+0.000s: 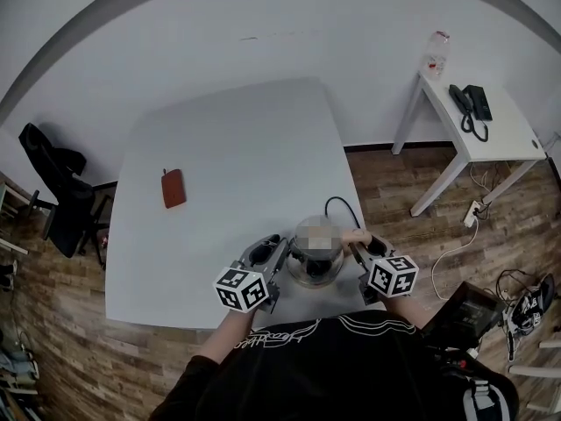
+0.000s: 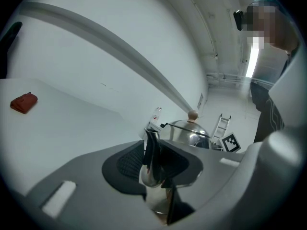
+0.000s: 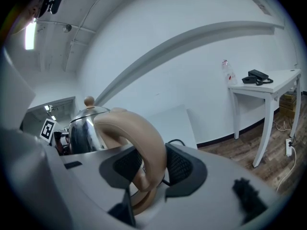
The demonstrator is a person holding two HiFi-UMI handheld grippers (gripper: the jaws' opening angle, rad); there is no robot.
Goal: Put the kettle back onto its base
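A shiny steel kettle (image 1: pixel 316 251) with a wooden lid knob (image 2: pixel 193 114) is at the near edge of the white table (image 1: pixel 228 147), between my two grippers. My left gripper (image 1: pixel 282 253) is shut on its spout (image 2: pixel 152 162). My right gripper (image 1: pixel 359 251) is shut on its curved beige handle (image 3: pixel 139 138). In the left gripper view the kettle body (image 2: pixel 189 133) rises just beyond the pads; in the right gripper view the body (image 3: pixel 84 128) sits left of the handle. A black cord (image 1: pixel 342 204) curls on the table behind the kettle. The base is hidden.
A red pouch (image 1: pixel 173 188) lies on the table's left part. A small white side table (image 1: pixel 504 143) at the right holds a black phone (image 1: pixel 469 103) and a bottle (image 1: pixel 436 53). A chair with a black jacket (image 1: pixel 57 187) stands at the left.
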